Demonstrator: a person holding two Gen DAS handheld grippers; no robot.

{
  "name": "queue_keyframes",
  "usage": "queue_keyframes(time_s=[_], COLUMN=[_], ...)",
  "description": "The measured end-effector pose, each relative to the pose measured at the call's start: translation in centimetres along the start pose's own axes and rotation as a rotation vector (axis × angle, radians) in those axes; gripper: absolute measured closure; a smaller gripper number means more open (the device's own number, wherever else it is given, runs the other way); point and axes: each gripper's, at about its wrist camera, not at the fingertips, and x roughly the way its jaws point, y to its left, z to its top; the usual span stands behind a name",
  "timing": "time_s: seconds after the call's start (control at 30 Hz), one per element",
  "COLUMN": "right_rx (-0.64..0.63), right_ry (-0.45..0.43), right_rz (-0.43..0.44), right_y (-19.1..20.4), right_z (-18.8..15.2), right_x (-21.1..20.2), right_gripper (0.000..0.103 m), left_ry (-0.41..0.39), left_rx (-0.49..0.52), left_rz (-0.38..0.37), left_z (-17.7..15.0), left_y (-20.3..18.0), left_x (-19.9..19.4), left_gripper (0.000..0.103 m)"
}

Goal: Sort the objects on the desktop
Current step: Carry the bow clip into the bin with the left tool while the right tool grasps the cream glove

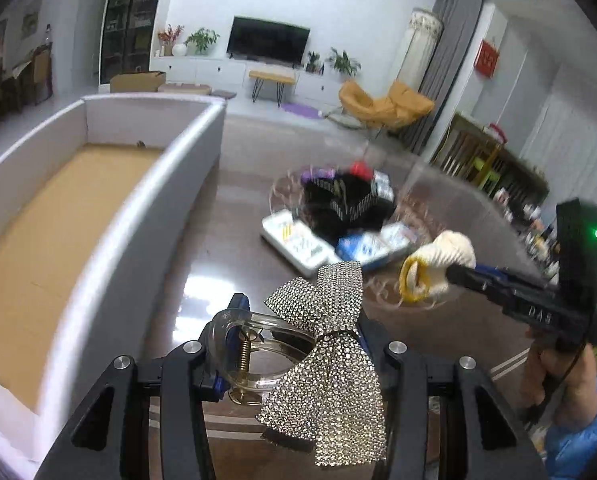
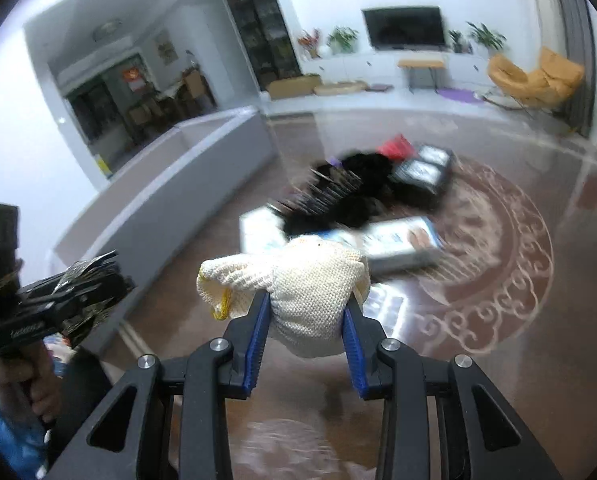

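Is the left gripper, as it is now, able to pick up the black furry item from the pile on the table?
Probably not yet. The left gripper is shut on a clear hair claw with a rhinestone bow, so its jaws are occupied. The black furry item lies uncovered ahead on the brown table, beside the large white box.

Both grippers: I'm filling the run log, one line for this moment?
left gripper: shut on rhinestone bow clip | right gripper: shut on knit glove | box: empty

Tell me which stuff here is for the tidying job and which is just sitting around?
For the job: sparkly bow hair clip in the left gripper; white knitted glove in the right gripper; long box; pile of things on the table.

Just around: television, yellow chair, potted plants.
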Motion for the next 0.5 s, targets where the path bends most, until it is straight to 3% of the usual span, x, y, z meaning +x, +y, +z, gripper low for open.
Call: queue_keyframes(time_s=[0.17, 0.23, 0.33, 0.5], right_rx=[-0.049, -0.077, -0.139, -0.238], right_ry=[-0.059, -0.072, -0.084, -0.031], right_rz=[0.148, 0.216, 0.288, 0.296], right_y=[7.2, 11.1, 17.2, 25.6], right_z=[4.3, 6.5, 9.7, 13.5], right_x=[-0.5, 0.5, 2.7, 8.4], right_gripper=[0.067, 0.067, 0.066, 0.066], left_ry=[-0.073, -0.086, -0.054, 0.074], left_rx=[-0.042, -0.057, -0.108, -0.202], left_rz=[0.061, 0.143, 0.241, 0.392], left_z=[3.1, 4.4, 5.8, 5.8], left_y=[5.0, 8.5, 14.3, 23.1], left_x=[-4.9, -6.3, -6.9, -5.4], left_gripper=[0.055, 0.055, 0.055, 0.055])
